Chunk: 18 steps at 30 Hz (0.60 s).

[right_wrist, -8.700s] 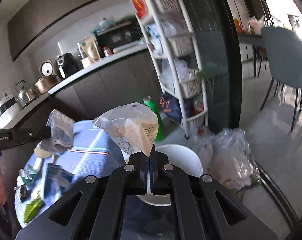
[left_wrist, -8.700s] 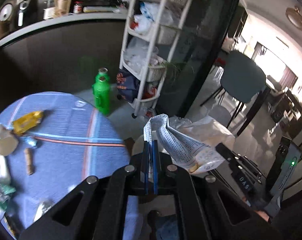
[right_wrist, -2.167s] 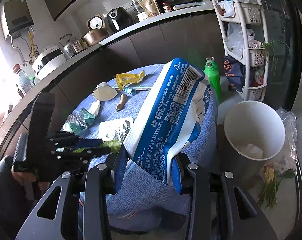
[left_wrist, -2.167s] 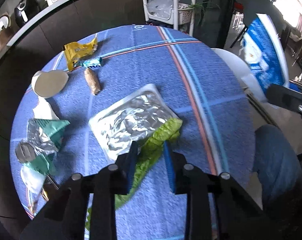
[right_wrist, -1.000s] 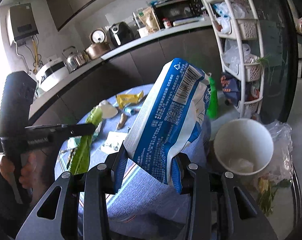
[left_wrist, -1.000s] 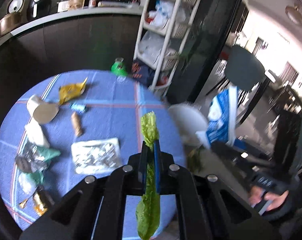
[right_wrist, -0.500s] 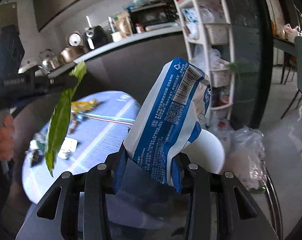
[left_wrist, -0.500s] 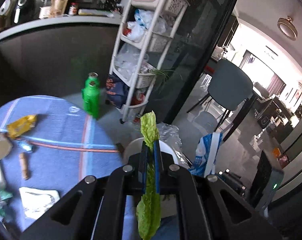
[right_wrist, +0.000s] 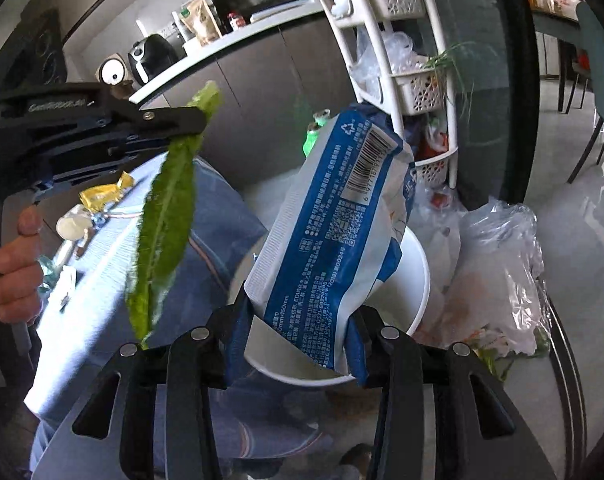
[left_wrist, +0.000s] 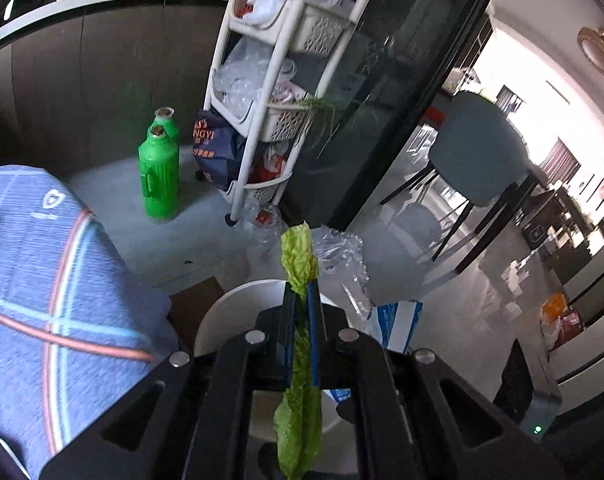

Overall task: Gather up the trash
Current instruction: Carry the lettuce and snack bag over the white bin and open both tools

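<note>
Pinching a long, crinkled lettuce leaf (left_wrist: 298,364) between its narrow blue-edged fingers, the left gripper (left_wrist: 300,292) is closed on the leaf's rib; the ruffled tip pokes out ahead of the fingers and the limp, wider part dangles behind them. Seen from the right wrist view, that leaf (right_wrist: 164,216) hangs down as a slender green blade from the left gripper (right_wrist: 200,118), beside the edge of the table. The right gripper (right_wrist: 298,320) stands wide, its fingers clamped against both sides of a glossy blue-and-white plastic package (right_wrist: 333,240), puffy and creased, with a barcode near its top. Just below and beyond both tools sits a round white bin (right_wrist: 415,280), smooth-walled, next to the round table draped in a woven blue cloth (left_wrist: 34,280) with red and pale stripes. Crumpled clear plastic bags (right_wrist: 497,264) lie on the grey floor beside the bin. Farther off stand ribbed green bottles (left_wrist: 158,176) and a white lattice-basket rack (left_wrist: 286,64) stuffed with bags.
</note>
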Tool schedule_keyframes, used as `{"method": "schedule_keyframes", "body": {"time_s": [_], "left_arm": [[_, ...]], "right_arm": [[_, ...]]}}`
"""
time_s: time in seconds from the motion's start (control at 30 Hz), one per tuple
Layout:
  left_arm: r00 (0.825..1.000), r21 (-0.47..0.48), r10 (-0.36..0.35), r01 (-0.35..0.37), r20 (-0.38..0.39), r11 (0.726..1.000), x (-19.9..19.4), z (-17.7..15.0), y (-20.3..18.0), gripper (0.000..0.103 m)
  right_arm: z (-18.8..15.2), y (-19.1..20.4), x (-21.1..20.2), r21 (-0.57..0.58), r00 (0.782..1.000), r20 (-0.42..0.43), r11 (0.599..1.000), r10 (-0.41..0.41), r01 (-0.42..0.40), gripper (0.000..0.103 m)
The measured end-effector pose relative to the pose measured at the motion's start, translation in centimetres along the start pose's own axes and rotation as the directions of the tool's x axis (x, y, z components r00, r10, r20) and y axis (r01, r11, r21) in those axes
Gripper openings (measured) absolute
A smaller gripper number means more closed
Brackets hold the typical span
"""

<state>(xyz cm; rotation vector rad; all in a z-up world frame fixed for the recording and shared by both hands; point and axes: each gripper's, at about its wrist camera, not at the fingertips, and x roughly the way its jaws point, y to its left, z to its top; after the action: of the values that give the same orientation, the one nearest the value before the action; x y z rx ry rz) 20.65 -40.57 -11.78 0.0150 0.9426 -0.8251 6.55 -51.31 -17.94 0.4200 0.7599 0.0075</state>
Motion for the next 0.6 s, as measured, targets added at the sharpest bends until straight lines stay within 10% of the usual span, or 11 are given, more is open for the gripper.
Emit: {"method": "schedule_keyframes", "body": {"time_s": [0.13, 0.23, 0.37, 0.6], "left_arm": [[0.999, 0.017, 0.021, -0.021, -0.035, 1.0, 2.5, -0.3, 0.2, 0.009], [0.998, 0.023, 0.048, -0.047, -0.044, 0.999, 3.4, -0.5, 0.5, 0.045], [0.994, 0.023, 0.105, -0.105, 0.016, 0.994, 2.6, -0.6, 0.8, 0.081], [0.988, 0.032, 0.135, -0.138, 0.074, 0.99, -0.7, -0.5, 0.5, 0.099]], "right_arm": [[0.2, -0.9, 2.1, -0.007, 0.999, -0.036, 1.0, 0.012, -0.012, 0.045], [-0.1, -1.0, 2.8, -0.025, 0.999, -0.036, 1.0, 0.006, -0.007, 0.091], [-0.6, -0.7, 2.2, -0.059, 1.0, -0.012, 0.998, 0.006, -0.006, 0.094], [-1.0, -0.1, 0.3, -0.045, 1.0, -0.002, 0.999, -0.018, 0.018, 0.094]]}}
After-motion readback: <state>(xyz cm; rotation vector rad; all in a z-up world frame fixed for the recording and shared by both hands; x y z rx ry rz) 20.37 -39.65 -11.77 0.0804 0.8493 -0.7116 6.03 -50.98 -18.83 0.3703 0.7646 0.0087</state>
